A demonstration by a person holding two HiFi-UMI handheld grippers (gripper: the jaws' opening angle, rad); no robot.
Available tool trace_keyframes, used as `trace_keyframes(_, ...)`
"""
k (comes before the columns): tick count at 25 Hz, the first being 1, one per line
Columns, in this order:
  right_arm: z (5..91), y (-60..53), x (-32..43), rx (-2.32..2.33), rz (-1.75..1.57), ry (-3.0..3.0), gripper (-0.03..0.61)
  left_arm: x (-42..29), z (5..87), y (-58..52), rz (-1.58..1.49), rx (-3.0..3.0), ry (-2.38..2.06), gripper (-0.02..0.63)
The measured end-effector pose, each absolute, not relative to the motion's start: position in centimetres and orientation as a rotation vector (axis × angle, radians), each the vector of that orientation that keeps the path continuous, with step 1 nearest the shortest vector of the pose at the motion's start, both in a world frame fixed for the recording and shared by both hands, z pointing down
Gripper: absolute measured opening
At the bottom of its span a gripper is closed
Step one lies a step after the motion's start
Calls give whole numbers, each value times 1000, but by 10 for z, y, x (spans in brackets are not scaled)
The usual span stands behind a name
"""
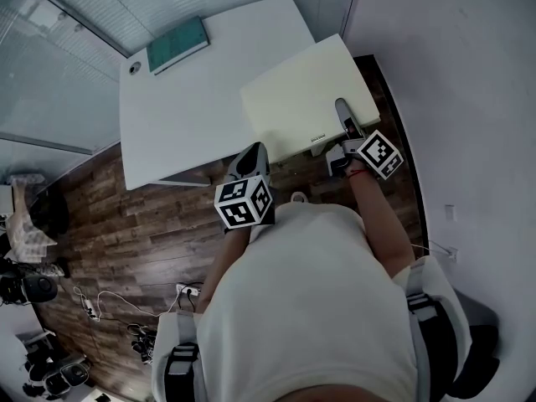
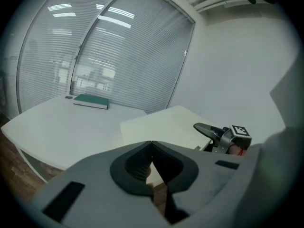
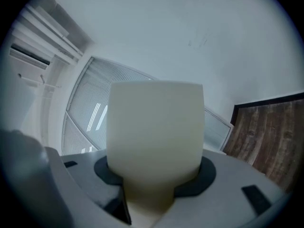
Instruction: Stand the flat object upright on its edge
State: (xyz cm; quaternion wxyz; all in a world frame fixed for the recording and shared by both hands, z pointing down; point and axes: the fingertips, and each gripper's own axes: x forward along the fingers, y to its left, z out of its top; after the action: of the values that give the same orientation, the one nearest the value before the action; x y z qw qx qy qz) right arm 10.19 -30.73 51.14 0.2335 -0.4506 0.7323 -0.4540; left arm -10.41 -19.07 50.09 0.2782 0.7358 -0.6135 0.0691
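My right gripper has its jaws clamped on the board, near edge raised off the table (far edge seemingly down); standing it upright remains. My left gripper waits beside the table, jaws closed and empty.

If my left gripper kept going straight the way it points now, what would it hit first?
Most likely the cream board: its near edge lies just beyond the closed tips of the left gripper. Depth is hard to judge from these views.
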Motion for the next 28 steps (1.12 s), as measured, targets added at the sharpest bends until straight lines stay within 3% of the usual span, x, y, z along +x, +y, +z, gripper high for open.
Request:
trace_keyframes(14, 440, -348, 88, -1354, -884, 2317, 258, -109, 506, -197, 189, 1930, -1703, 18)
trace_keyframes(28, 376, -368, 36, -1448, -287, 2668, 258, -113, 511, -203, 185, 1894, -1741, 18)
